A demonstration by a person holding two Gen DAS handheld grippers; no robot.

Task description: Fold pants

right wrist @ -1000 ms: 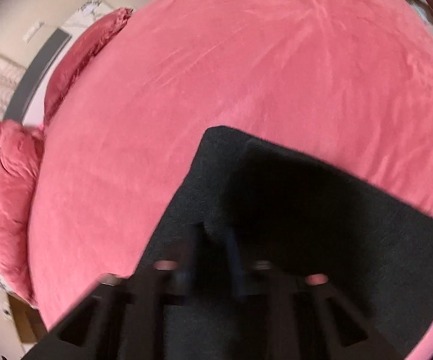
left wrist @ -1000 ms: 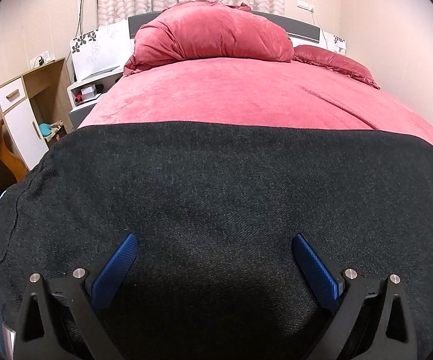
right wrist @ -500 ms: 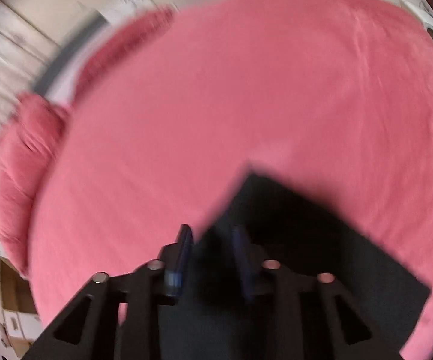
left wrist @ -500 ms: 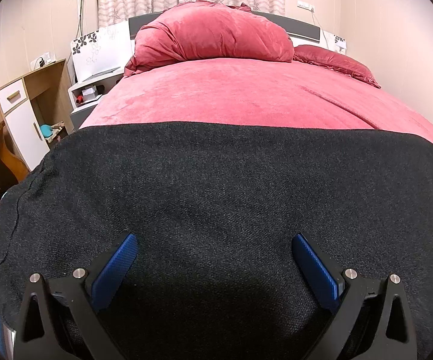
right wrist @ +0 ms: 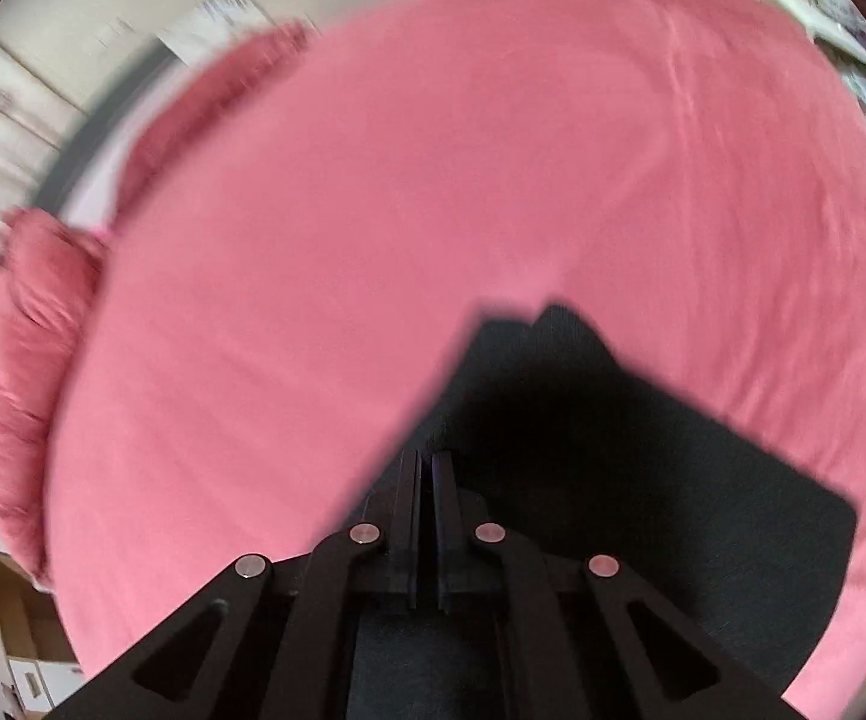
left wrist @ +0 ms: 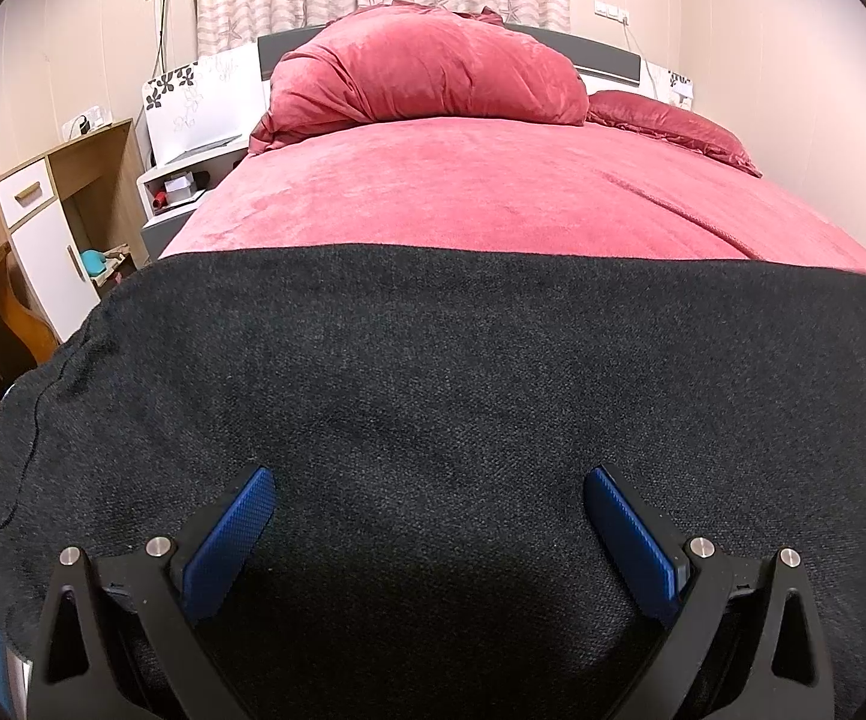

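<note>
The black pants [left wrist: 433, 396] lie spread across the foot of the bed [left wrist: 493, 198], well short of the red duvet heap [left wrist: 427, 66] at its head. The left gripper [left wrist: 430, 531] hovers over the pants, jaws wide open, nothing between them. The right gripper [right wrist: 427, 468] has its jaws closed on a pants corner [right wrist: 529, 360], raised off the bed.

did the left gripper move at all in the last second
No. In the left wrist view the left gripper stays open over the black pants, and the pants' far edge and the red pillow sit exactly where they were.
</note>
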